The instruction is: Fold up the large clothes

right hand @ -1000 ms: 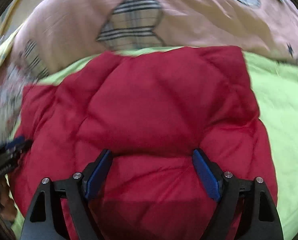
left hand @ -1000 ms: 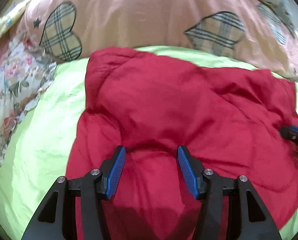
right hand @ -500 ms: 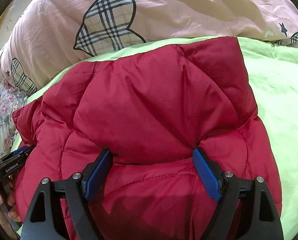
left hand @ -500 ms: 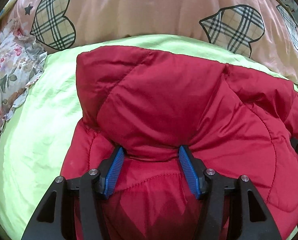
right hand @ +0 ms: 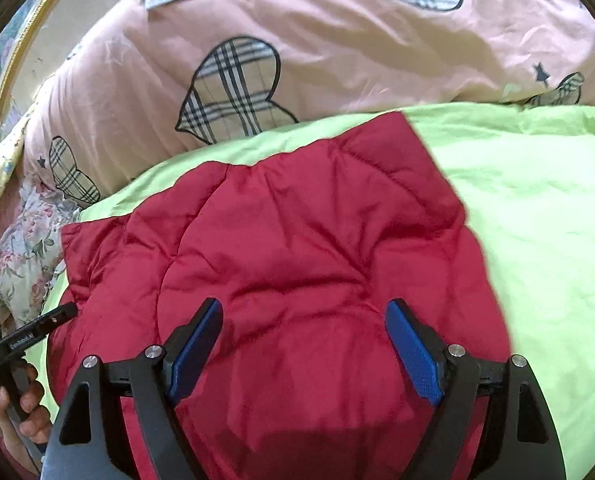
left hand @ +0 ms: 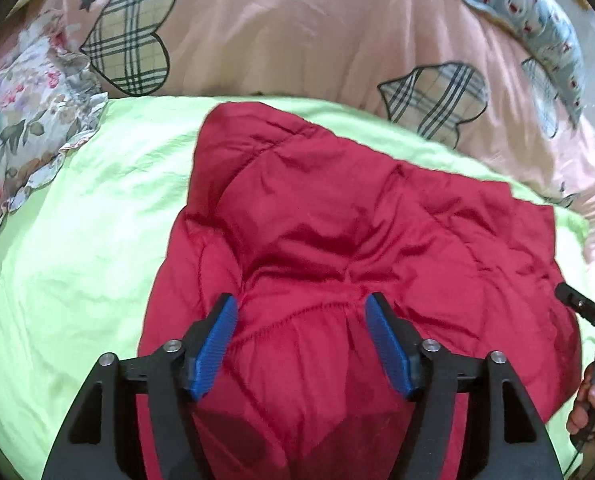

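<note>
Red quilted jacket (left hand: 357,240) lies folded on the green sheet (left hand: 77,240) of the bed, below a pink duvet (left hand: 297,32). Left gripper (left hand: 301,336): jaws opening, a puckered ridge of jacket between the pads, no longer pinched. Right gripper (right hand: 303,346): jaws released wide, poised over the jacket, grasping nothing.

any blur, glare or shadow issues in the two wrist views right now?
Left wrist: motion-soft throughout, strong fisheye bend, black corners, the tool's shadow on the red jacket near the bottom edge. Right wrist: jacket edge smeared against the green sheet; same tool shadow low in frame. No hard glare, only a soft sheen on the jacket.
</note>
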